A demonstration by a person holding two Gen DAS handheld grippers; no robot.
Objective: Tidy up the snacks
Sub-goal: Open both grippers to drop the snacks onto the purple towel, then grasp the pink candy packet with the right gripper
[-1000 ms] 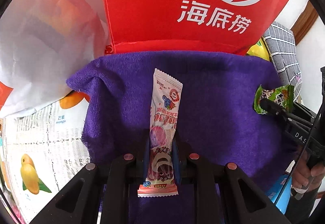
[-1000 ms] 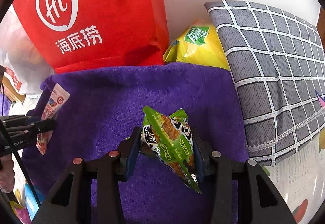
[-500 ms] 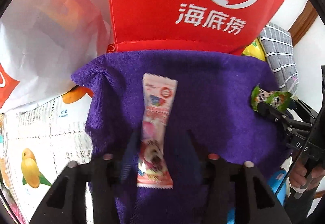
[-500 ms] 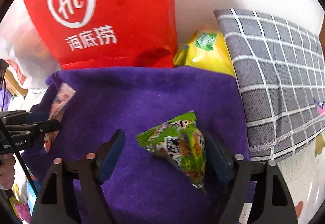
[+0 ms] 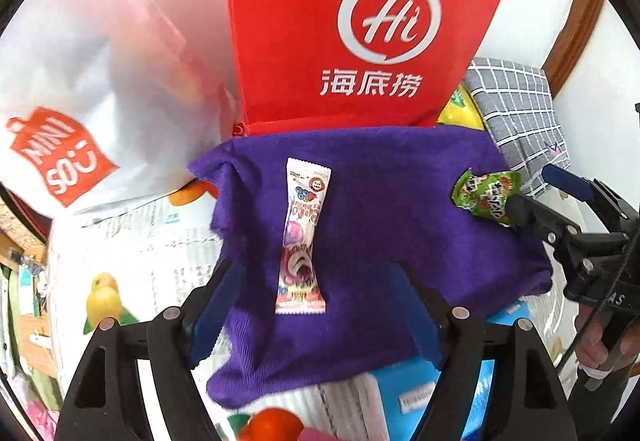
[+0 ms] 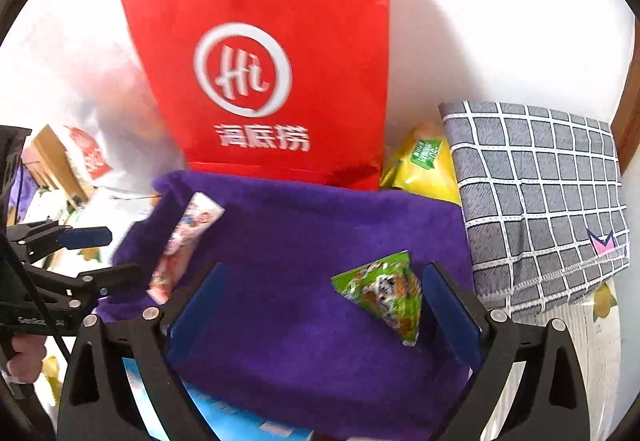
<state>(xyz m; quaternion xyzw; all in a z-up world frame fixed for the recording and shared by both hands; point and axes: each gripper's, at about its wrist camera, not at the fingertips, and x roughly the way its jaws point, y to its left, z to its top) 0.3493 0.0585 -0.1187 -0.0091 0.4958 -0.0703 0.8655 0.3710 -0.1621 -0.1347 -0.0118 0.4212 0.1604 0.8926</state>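
Snacks lay on the purple towel (image 5: pixel 380 209): a long pink wrapper (image 5: pixel 301 237) at left, a green triangular packet (image 6: pixel 386 291) at right. Both looked light, crinkly and slippery, best pinched across the flat middle. The left tool (image 5: pixel 320 305) and right tool (image 6: pixel 320 305) stood wide, holding nothing. The towel was soft, napped.
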